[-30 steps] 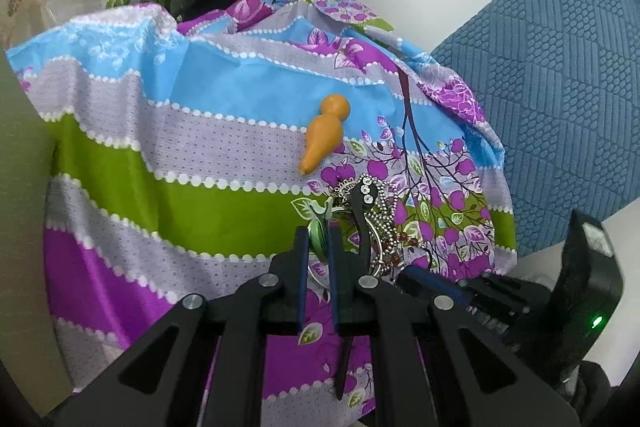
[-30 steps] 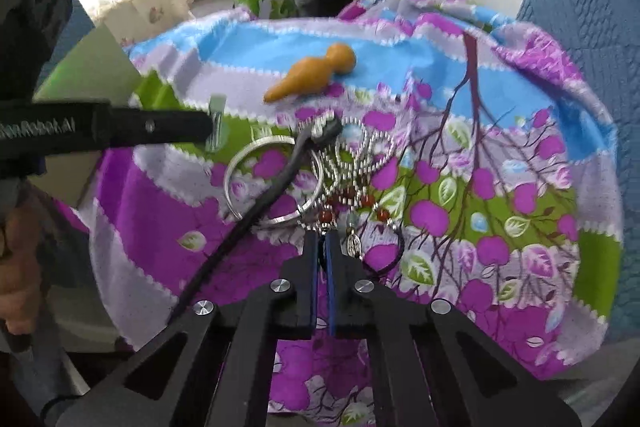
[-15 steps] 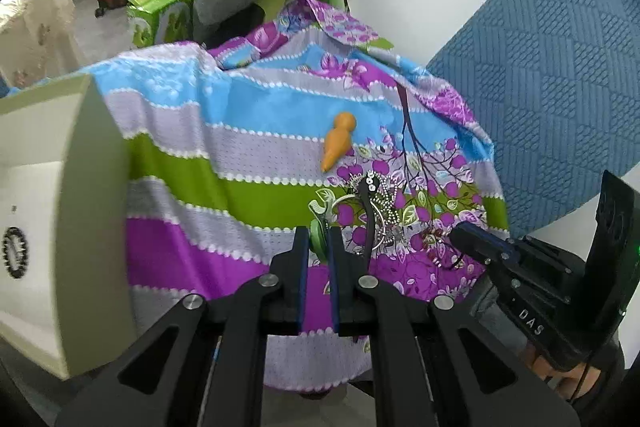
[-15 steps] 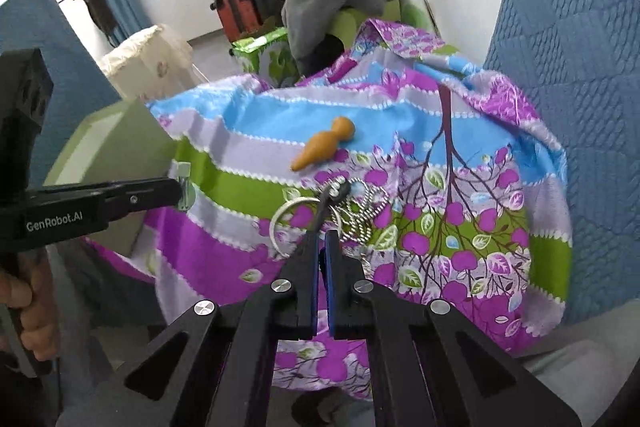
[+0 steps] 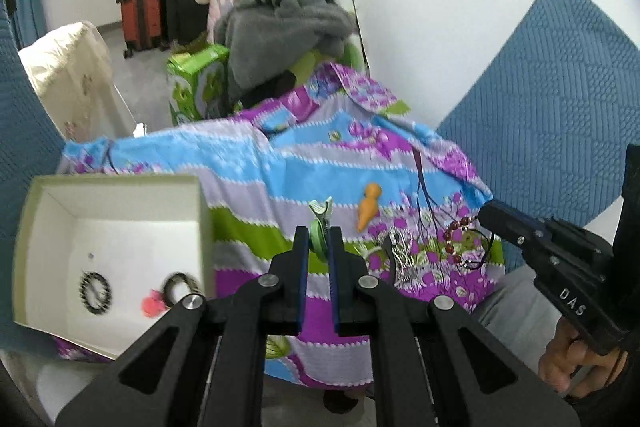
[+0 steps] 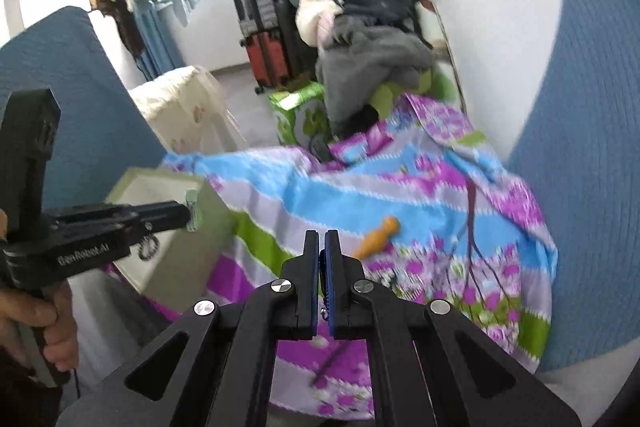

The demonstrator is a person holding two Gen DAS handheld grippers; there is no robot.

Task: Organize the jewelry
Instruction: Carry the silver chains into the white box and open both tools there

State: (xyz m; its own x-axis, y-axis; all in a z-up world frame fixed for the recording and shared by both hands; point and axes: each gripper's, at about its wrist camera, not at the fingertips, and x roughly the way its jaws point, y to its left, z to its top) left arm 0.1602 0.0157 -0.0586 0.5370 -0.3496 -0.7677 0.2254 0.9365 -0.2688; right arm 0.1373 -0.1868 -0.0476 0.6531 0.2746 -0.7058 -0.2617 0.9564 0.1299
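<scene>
My left gripper [image 5: 319, 245] is shut on a small green hair clip [image 5: 321, 227] and holds it in the air, right of an open white box [image 5: 196, 227]. The box holds two black beaded bracelets [image 5: 95, 293] and a pink piece [image 5: 152, 307]. My right gripper [image 6: 322, 247] is shut on a red-bead bracelet with a black cord [image 5: 460, 239], which hangs from its tip [image 5: 490, 213] above the cloth. A silver bead pile [image 5: 402, 255] and an orange carrot-shaped piece [image 5: 368, 211] lie on the striped floral cloth [image 5: 280, 163].
The cloth covers a small table between blue quilted cushions [image 5: 540, 107]. Behind it are a heap of clothes [image 5: 280, 7], a green carton [image 5: 196, 83], suitcases [image 5: 140, 3] and a cream-covered piece [image 5: 68, 75]. The box also shows in the right wrist view [image 6: 168, 195].
Both grippers have risen and pulled back from the cloth. The left one carries the green clip towards the box; the right one has lifted the red-bead bracelet off the pile.
</scene>
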